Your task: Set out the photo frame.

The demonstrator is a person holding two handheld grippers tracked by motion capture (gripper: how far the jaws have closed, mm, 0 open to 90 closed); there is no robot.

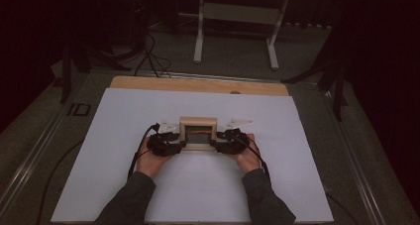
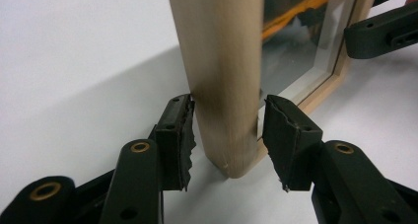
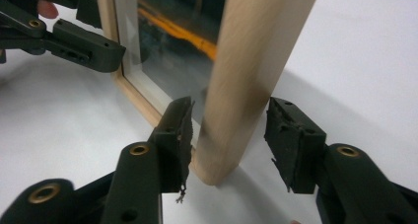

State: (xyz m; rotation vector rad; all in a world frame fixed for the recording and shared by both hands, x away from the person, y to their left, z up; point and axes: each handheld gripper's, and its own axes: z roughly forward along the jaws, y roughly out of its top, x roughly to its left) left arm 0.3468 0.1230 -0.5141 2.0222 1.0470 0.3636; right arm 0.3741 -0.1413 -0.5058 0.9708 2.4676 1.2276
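The left gripper [image 2: 226, 130] had its jaws straddling the left upright of a small wooden frame [image 2: 222, 61]. One pad sat right against the wood on one side, while the other pad had a thin sliver of gap to the frame's edge, so it looked more like a loose bracket than a real squeeze. The right gripper [image 3: 229, 135] was doing the mirror job on the frame's other upright, but with jaws standing wider: one pad was just beside the wood and the other was clearly off it with white table showing between. So neither one really had a clamp on the thing.

The frame itself stood upright on its bottom edge. It was light, rounded wood with a glass pane [image 2: 291, 46] set in it, and something orange and dark showed through the glass, too blurry to make out.

From the high view the frame [image 1: 198, 122] sat about mid-table on a white sheet [image 1: 124, 136], with the left gripper [image 1: 181, 144] and right gripper [image 1: 214, 144] coming at it from either side, a hand behind each. The sheet covered a wooden tabletop [image 1: 198, 84] whose far edge peeked out.
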